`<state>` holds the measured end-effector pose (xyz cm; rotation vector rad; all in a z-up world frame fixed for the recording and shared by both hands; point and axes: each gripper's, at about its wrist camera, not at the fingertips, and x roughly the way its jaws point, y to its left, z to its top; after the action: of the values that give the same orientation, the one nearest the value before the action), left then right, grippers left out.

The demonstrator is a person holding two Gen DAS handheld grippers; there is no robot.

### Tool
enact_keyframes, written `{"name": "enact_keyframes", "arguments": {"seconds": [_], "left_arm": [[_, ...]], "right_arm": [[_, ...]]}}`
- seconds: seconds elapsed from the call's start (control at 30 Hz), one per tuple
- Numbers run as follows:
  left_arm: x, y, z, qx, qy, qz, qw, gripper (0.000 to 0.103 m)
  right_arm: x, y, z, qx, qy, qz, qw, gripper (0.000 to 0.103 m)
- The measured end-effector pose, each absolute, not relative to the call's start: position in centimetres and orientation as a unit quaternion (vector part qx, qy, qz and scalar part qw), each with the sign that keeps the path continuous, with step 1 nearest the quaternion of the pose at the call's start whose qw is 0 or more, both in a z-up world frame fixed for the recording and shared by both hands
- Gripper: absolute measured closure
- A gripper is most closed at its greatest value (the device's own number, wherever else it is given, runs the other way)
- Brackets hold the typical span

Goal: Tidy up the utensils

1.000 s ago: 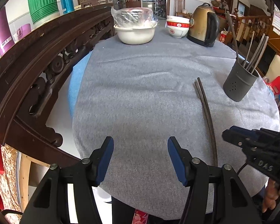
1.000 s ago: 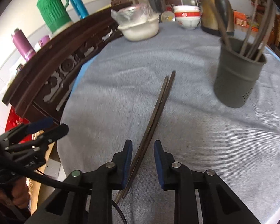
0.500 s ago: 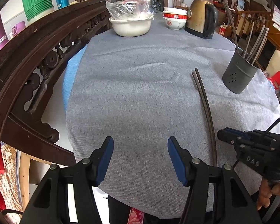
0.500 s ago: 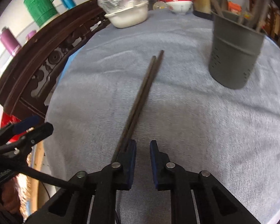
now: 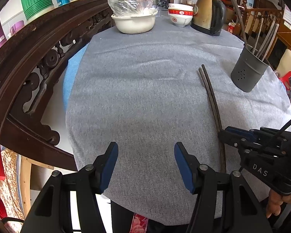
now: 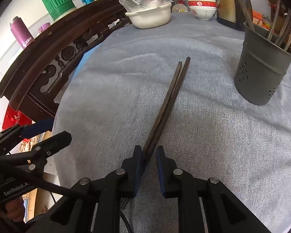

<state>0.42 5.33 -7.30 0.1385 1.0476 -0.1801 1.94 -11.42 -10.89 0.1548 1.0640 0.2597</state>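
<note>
Straddling the near ends of the chopsticks (image 6: pixel 164 104) with the right gripper (image 6: pixel 148 153), jaws narrowed around the pair but with a gap on the right side, so not yet clamped. Lying flat on the grey-clothed desk (image 6: pixel 213 145), side by side, tips aimed toward the far bowls, near the utensil holder (image 6: pixel 261 71) that already carries several upright utensils. Hovering wide open and empty over the desk edge: left gripper (image 5: pixel 145 165). Remaining, apparently: pinching, lifting, dropping this pair into the holder.
</note>
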Motion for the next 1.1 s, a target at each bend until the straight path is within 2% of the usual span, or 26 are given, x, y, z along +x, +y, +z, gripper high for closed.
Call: {"name": "enact_keyframes", "arguments": {"seconds": [0.37,0.4,0.6,0.67,1.1], "left_arm": [[0.5,5.4,-7.7,0.063,0.508,-0.091,0.854,0.042],[0.5,5.4,-7.7,0.064,0.508,-0.093,0.854,0.042],[0.5,5.3,-7.8,0.066,0.51,-0.094,0.853,0.042],[0.5,5.3,-7.8,0.067,0.51,-0.095,0.852,0.042],[0.6,5.4,-8.0,0.068,0.514,-0.096,0.85,0.042]], "right_arm": [[1.8,-13.5,-11.4,0.092,0.521,0.091,0.844,0.086],[1.8,-13.8,-11.5,0.095,0.522,0.089,0.843,0.088],[1.7,-14.1,-10.7,0.123,0.515,0.11,0.841,0.086],[1.8,-13.8,-10.4,0.119,0.516,0.11,0.841,0.083],[2.1,-12.8,-11.0,0.085,0.525,0.103,0.841,0.086]]}}
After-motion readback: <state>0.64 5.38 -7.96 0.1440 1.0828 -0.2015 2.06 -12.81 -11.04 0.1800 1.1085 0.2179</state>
